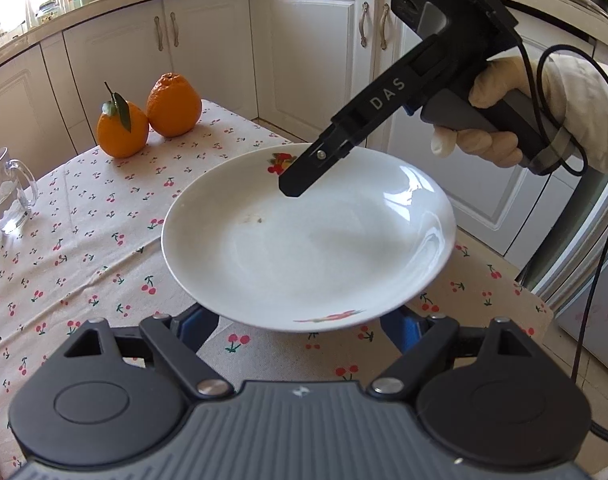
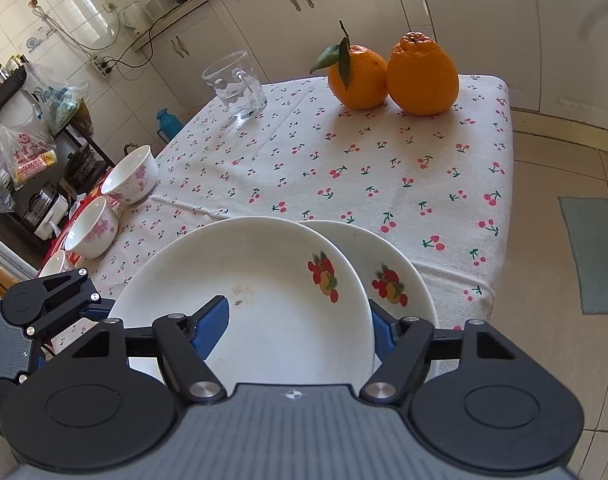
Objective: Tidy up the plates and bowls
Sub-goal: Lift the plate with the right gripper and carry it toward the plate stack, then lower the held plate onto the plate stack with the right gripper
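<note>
Two fruit-print plates sit at the near edge of the cherry-print tablecloth (image 2: 383,168). The top plate (image 2: 264,280) overlaps the lower plate (image 2: 403,264), covering its left side. The right gripper (image 2: 298,328) straddles the top plate's rim. Its left blue pad sits over the plate's inside near some crumbs, and its right pad is tucked outside, below the rim. The gap looks wide, so I can't tell if it's actually pinching.

From the left wrist cam, the left gripper (image 1: 298,328) has its jaws spread wide. The plate's near rim sits above and between the fingers, and I see no contact. A gloved hand (image 1: 543,120) is on the right tool's grip.

Two floral bowls, the far bowl (image 2: 132,176) and the near bowl (image 2: 92,228), sit close together at the table's left edge. A glass mug (image 2: 236,84) is at the back. Two oranges (image 2: 387,76) are touching at the far right corner.
</note>
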### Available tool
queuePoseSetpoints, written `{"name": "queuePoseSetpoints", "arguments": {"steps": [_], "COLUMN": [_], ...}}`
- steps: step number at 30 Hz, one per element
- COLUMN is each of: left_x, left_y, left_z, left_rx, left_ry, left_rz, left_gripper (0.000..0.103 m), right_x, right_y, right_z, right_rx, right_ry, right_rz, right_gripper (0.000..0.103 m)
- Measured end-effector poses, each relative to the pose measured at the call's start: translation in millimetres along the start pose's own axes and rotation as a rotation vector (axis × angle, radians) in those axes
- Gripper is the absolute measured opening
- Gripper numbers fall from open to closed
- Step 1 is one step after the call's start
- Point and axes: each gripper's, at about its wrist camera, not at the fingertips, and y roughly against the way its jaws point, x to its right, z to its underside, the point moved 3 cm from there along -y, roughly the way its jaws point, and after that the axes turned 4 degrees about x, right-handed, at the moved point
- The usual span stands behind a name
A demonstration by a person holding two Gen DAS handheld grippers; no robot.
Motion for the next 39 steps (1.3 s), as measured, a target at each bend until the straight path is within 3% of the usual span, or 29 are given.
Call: {"name": "queuePoseSetpoints", "arguments": {"steps": [39], "left_x": [-7.9], "left_y": [-8.7], "left_z": [2.6], "left_rx": [0.008], "left_ry": [0.02], "left_rz": [0.052], "left_gripper": [0.09], "right_x": [1.8], "right_y": [37.4], "right_z": [23.8], "right_rx": [0.017], "right_ry": [-0.031], "right_rz": [0.105], "right_gripper": [0.077]}}
